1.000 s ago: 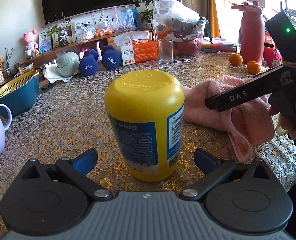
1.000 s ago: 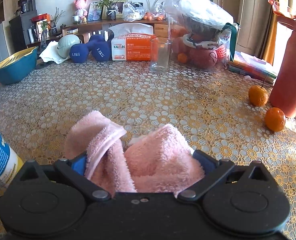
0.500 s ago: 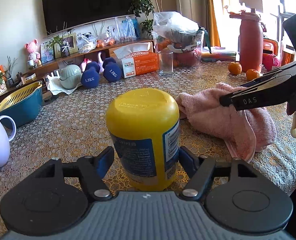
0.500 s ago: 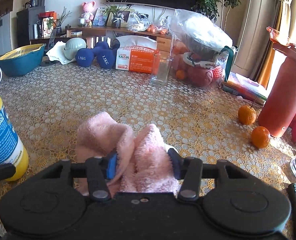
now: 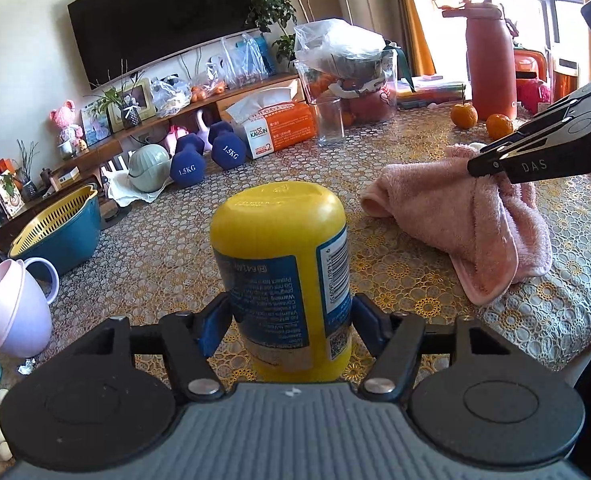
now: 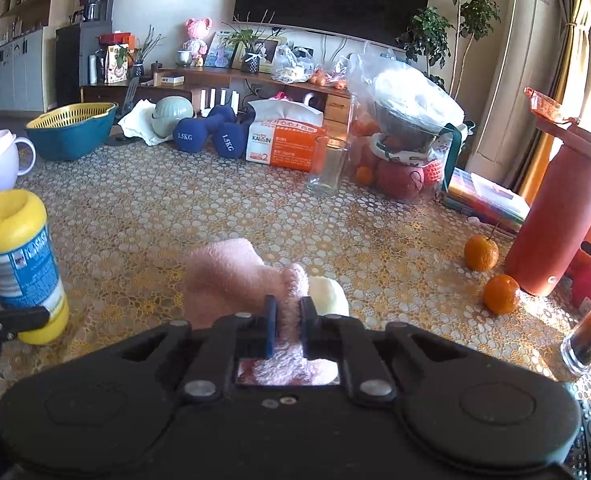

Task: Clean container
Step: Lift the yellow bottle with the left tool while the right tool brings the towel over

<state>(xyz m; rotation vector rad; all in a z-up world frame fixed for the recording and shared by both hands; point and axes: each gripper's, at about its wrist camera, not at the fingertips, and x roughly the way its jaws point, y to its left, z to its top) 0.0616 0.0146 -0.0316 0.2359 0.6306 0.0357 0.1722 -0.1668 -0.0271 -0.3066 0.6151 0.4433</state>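
Note:
A yellow container (image 5: 283,280) with a blue label stands upside down on the patterned table. My left gripper (image 5: 289,320) is shut on its lower part, blue pads pressed against both sides. The same yellow container (image 6: 19,264) shows at the far left of the right wrist view. A pink towel (image 5: 467,220) hangs bunched to the container's right, lifted partly off the table. My right gripper (image 6: 288,316) is shut on the pink towel (image 6: 235,276), which is squeezed between its fingers. In the left wrist view the right gripper (image 5: 491,160) comes in from the right edge.
A lilac mug (image 5: 11,308) sits at the left, a teal and yellow basket (image 5: 55,232) behind it. Blue dumbbells (image 5: 203,160), a tissue box (image 5: 279,128), a glass (image 5: 329,120) and bagged fruit stand at the back. Oranges (image 6: 491,272) and a red flask (image 6: 555,216) are at the right.
My left gripper has closed from open onto the yellow container. The right gripper has closed tight on the pink towel and lifted it off the table.

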